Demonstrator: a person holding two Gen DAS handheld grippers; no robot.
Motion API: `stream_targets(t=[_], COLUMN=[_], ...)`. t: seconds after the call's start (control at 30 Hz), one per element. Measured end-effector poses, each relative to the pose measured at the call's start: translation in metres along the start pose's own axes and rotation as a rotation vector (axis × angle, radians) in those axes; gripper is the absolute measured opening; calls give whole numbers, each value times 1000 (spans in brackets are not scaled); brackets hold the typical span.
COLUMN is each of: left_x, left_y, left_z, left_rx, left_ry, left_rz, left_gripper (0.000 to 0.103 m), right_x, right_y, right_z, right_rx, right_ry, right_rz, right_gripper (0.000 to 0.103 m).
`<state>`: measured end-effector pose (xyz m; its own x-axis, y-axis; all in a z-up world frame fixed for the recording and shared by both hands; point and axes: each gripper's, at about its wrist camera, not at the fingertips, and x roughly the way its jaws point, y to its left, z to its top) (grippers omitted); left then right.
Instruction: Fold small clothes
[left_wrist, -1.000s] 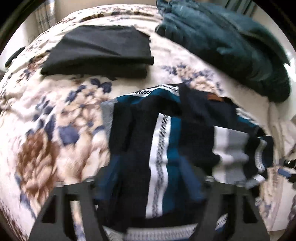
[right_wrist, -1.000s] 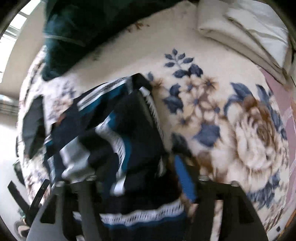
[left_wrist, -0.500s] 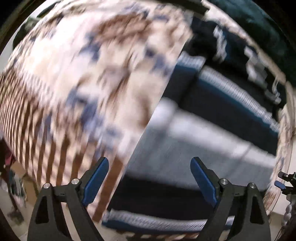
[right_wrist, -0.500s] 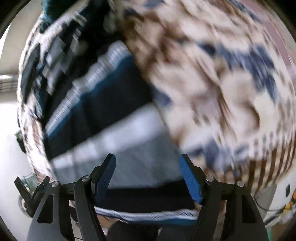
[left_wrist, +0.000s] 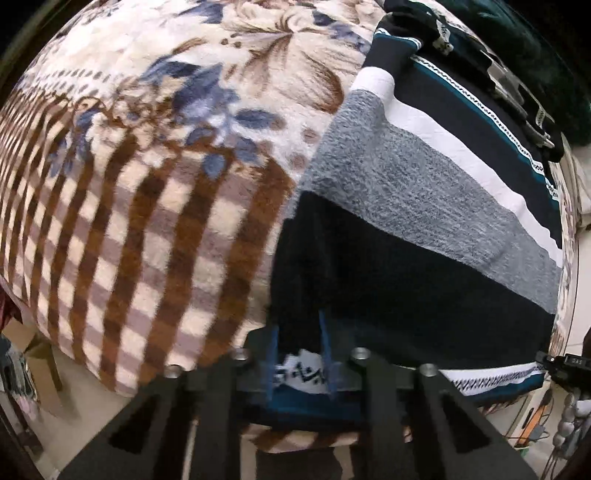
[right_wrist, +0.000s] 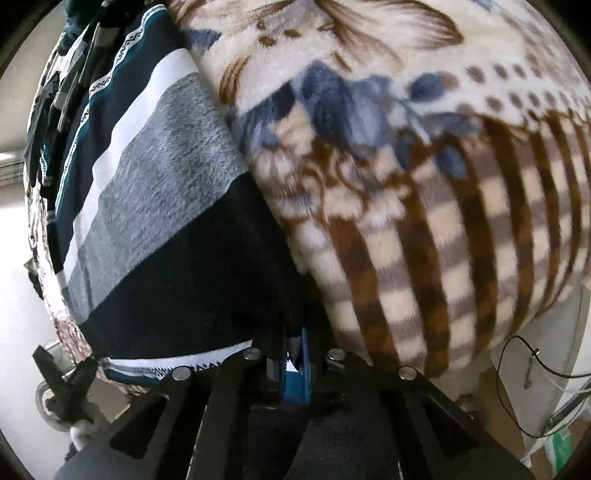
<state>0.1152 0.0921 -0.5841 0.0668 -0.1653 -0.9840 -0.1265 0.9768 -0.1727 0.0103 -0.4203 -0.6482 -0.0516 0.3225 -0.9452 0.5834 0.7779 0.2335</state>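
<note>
A striped sweater (left_wrist: 424, 192), navy, grey, white and teal, lies spread on the floral blanket (left_wrist: 155, 155), its hem hanging at the bed's near edge. My left gripper (left_wrist: 299, 343) is shut on the sweater's hem at its left corner. In the right wrist view the same sweater (right_wrist: 155, 177) fills the left half. My right gripper (right_wrist: 293, 350) is shut on the hem at its right corner. The sweater's far end is bunched and partly hidden.
A dark green garment (left_wrist: 535, 55) lies beyond the sweater. The blanket (right_wrist: 424, 184) drops over the bed edge. Floor, a cardboard box (left_wrist: 33, 354) and cables (right_wrist: 532, 365) lie below. The other gripper's tip (left_wrist: 565, 365) shows at right.
Both grippers have dropped from above the sweater to the bed's near edge. They were open half a second ago and have now closed on the hem corners.
</note>
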Motion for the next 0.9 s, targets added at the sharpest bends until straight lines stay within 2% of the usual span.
stream_targets(t=[0.1,0.17,0.23,0.27,0.3,0.33,0.37,0.4,0.43,0.5,0.57,0.63,0.77,0.9], left_x=[1,-10,-36,-49,-63,-80,-89,-98,-106,-112,-109,-98,-52,-2], left_y=[4,1,-12,-18,-26,-36,-44,-59,-80,-116,-164,-207,-313,-387], left_z=[-2,-1,5,7,9,11,16,18,20,21,26,17,-11,-47], left_rx=[18,41,51,48,42,35,33,36,45,71,109,134,193,246], left_ry=[21,25,0,-22,-57,-107,-132,-158,-183,-212,-210,-201,-84,11], left_rz=[5,38,99,110,109,113,107,77,51,55,19,-17,-55,-3], left_gripper=[18,19,23,31,43,54,82,91,91,91,91,91,91,91], right_x=[-1,-3,-16,-27,-46,-63,-77,-90,-108,-134,-154,-168,-183,-187], right_y=[4,15,34,39,48,54,60,65,72,73,74,76,70,57], right_z=[-9,-10,-7,-5,-2,-2,0,3,8,25,50,85,167,230], right_rx=[-22,-24,-29,-30,-35,-47,-61,-78,-100,-129,-148,-172,-237,-297], right_ry=[-7,20,42,39,11,-12,-25,-37,-58,-79,-82,-73,-56,-47], right_rz=[-52,-70,-77,-69,-35,-10,4,8,13,43,58,88,118,103], right_gripper=[6,8,31,55,70,71,71,71,71,71,71,71,71,71])
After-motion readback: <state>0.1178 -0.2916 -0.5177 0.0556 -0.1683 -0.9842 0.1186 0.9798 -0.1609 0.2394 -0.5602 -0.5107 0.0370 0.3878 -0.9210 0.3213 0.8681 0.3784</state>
